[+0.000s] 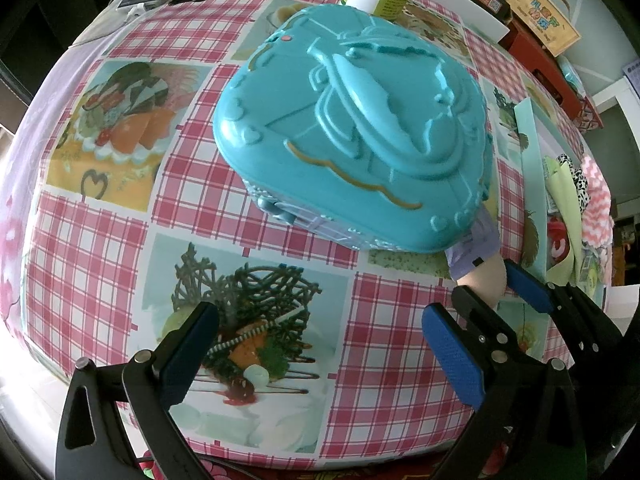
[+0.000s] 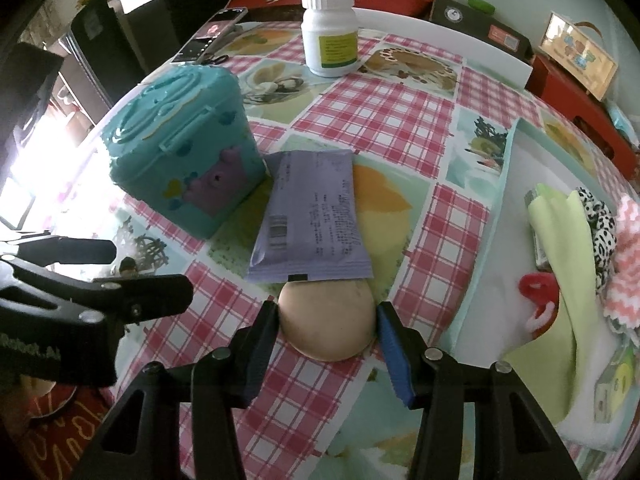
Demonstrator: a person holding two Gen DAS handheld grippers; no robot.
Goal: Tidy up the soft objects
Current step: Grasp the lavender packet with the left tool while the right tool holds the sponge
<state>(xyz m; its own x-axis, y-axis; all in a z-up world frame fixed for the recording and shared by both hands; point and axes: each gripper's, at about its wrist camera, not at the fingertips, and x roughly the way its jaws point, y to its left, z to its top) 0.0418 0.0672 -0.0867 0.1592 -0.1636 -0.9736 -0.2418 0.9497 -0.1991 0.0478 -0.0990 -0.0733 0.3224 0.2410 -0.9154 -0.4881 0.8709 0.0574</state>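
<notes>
So in the right wrist view our right gripper (image 2: pixel 326 330) sits low in the frame, its pads pressed against both sides of a beige sponge (image 2: pixel 326 322), gripping it. A purple packet (image 2: pixel 310 220) overlaps the sponge's top edge and leans on the teal box (image 2: pixel 180 168) at upper left. The sponge rests on the checkered tablecloth (image 2: pixel 400 120). In the left wrist view our left gripper (image 1: pixel 320 356) hangs with jaws spread wide, nothing between them. A white bottle (image 2: pixel 329 32) stands at the top.
</notes>
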